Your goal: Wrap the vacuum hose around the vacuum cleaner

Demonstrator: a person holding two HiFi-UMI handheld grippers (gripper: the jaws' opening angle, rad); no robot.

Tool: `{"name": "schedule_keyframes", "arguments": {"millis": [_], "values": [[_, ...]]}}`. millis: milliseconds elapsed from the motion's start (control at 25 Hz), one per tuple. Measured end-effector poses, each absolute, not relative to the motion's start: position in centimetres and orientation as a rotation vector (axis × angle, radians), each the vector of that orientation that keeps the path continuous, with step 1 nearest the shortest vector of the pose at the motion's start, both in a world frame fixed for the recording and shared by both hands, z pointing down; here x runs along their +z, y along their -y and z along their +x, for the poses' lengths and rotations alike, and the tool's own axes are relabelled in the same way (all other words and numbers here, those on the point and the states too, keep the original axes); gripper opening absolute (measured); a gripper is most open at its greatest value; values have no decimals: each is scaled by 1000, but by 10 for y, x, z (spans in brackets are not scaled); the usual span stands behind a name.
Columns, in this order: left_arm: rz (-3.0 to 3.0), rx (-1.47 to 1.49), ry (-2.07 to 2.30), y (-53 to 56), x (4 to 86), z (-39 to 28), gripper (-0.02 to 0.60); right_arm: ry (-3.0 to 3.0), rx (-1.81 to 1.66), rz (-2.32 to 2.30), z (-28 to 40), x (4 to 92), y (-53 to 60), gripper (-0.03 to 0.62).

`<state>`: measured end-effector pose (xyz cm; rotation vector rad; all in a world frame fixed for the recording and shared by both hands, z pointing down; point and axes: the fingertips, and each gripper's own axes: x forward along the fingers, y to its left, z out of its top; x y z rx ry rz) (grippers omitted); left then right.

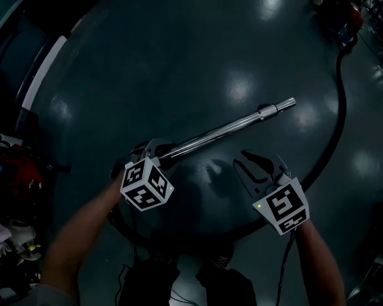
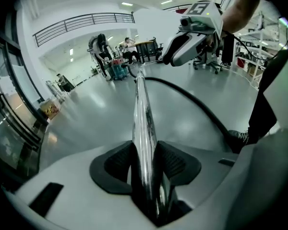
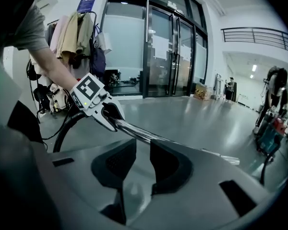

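Observation:
A chrome vacuum wand (image 1: 230, 129) slants up to the right over the dark floor. My left gripper (image 1: 154, 150) is shut on its lower end; in the left gripper view the pads clamp the wand (image 2: 143, 123) on both sides. The black hose (image 1: 341, 107) curves from the vacuum cleaner (image 1: 341, 14) at the far top right, down the right side and round under my hands. My right gripper (image 1: 255, 164) hovers to the right of the wand, apart from it. In the right gripper view its pads (image 3: 165, 164) stand a narrow gap apart with nothing between them, and the wand (image 3: 139, 133) passes behind them.
Red gear and bags (image 1: 13, 177) lie at the left edge. A clothes rack (image 3: 77, 32) and glass doors (image 3: 168, 51) stand beyond the left gripper (image 3: 105, 111). People stand by the vacuum cleaner (image 2: 117, 71) far off. My shoe (image 2: 237, 137) is beside the hose (image 2: 192, 102).

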<state>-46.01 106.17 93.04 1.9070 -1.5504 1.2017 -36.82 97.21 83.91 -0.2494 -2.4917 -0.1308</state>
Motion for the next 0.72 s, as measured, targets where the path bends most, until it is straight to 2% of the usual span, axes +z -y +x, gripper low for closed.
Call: {"name": "schedule_keyframes", "arguments": {"millis": [120, 200, 280, 720], "values": [[1949, 1218, 1528, -1055, 877, -433, 178, 2491, -165, -252, -343, 786, -970, 109], [1981, 1219, 1512, -1052, 841, -416, 178, 2479, -228, -268, -330, 751, -969, 178], [2013, 1216, 1489, -1047, 807, -396, 178, 2456, -326, -299, -321, 717, -965, 217], [2234, 1279, 1238, -1020, 634, -286, 179, 2073, -664, -620, -253, 581, -964, 235]]}}
